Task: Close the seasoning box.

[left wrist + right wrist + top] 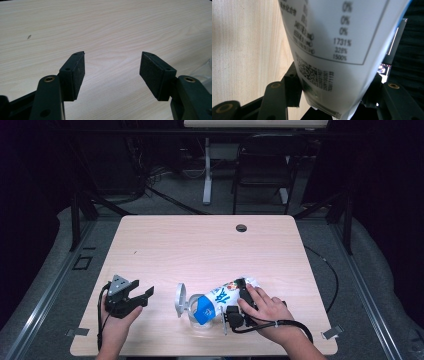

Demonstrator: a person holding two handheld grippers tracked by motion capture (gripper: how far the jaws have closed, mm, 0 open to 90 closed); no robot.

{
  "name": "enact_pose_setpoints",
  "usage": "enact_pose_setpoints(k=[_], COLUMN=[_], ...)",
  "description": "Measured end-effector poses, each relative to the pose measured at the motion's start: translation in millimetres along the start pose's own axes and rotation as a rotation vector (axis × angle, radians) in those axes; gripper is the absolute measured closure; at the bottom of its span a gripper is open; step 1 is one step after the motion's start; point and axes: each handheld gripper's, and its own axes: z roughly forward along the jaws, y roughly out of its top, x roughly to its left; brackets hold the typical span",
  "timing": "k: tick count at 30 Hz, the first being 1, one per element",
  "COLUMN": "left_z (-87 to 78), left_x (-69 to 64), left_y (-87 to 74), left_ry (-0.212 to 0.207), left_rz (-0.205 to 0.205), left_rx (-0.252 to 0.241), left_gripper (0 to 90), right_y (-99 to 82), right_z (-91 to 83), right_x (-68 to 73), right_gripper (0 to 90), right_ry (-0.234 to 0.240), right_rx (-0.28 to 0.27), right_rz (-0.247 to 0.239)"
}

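In the high view, a light wooden table (200, 245) is seen from above, with a round cable hole (241, 228) near its far edge. A snack pouch (220, 300), printed in white, blue and red, is laid on its side on the near half of the table, and a white ring-shaped lid (180, 300) is seen just at its left end. The pouch is gripped near its right end by the right gripper (243, 302), over which the person's right hand (267, 312) is laid, with a black cable (280, 324) trailing across the wrist. Well to the left of the pouch, the left gripper (142, 294) is held in the left hand (115, 322) just above the table, its jaws pointed toward the pouch and spread wide with nothing between them. In the left gripper view, the two black jaws are seen standing far apart over bare wood grain, and nothing is touched by their pads (80, 72); a pale edge of the pouch is glimpsed at the far right. In the right gripper view, the white back of the pouch (332, 50), bearing a nutrition table and a barcode, is seen wedged between the jaws, which are held wide and pressed against it on both sides, with the table surface at the left.
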Motion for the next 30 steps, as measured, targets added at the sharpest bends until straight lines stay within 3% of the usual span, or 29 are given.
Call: enact_pose_setpoints(k=[30], left_z=[0.1], left_x=[-0.8], left_y=[0.1], left_ry=[-0.002], left_rz=[0.005], left_rx=[-0.001], left_gripper=[37.3], right_y=[2.4], right_z=[-3.2], right_x=[-1.2], right_gripper=[46.2], right_ry=[-0.015], right_rx=[0.021], right_rz=[-0.035])
